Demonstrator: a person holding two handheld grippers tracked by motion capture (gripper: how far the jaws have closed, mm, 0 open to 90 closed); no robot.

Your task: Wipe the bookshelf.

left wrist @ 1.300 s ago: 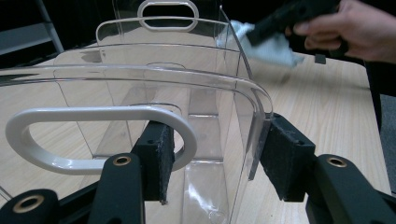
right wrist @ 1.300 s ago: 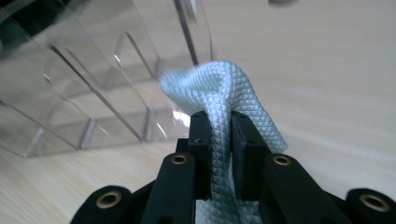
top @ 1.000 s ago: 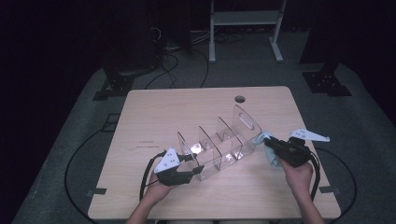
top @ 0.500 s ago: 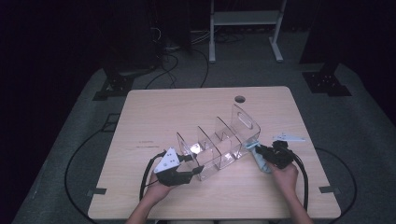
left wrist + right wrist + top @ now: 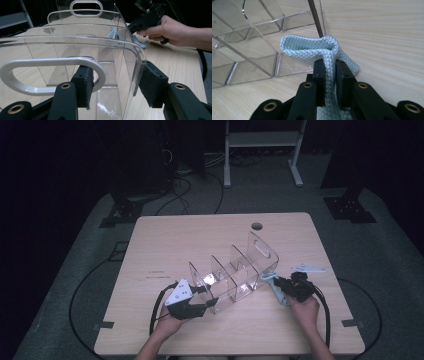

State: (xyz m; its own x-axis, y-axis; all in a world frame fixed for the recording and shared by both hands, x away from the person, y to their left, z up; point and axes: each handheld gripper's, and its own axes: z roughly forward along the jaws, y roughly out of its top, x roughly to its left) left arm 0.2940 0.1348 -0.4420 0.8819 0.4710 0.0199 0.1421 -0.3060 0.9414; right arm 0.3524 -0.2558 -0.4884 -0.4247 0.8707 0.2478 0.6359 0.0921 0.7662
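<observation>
Both grippers are at work on the clear acrylic divided organizer with handle cut-outs [image 5: 235, 272], which stands slantwise near the middle of the pale wooden table [image 5: 200, 230]. At the organizer's near end, the left gripper [image 5: 197, 305] has its black pads clamped across the corner of the end panel: in the left gripper view one pad [image 5: 85, 83] sits behind the white-rimmed handle slot and the other [image 5: 152, 86] presses on the outer edge, so the rack is pinned. Beside the organizer's right wall, the right gripper [image 5: 280, 286] has its jaws pinched tight on a folded pale mint quilted cloth [image 5: 317, 48]; the fold bulges past the fingertips and touches the base of the clear wall. A small pale flat piece [image 5: 307, 268] lies on the table just beyond that hand; I cannot tell what it is.

To my eye, the step in hand is wiping the acrylic. To do it well, the left grip should hold firm without twisting, since the thin panel could flex or slide. The cloth should lead, not the hard jaw tips, or the plastic may scratch. Working along the wall in one direction, with the bulged fold kept flat against the surface and light pressure, should stop the rack from tipping away.
</observation>
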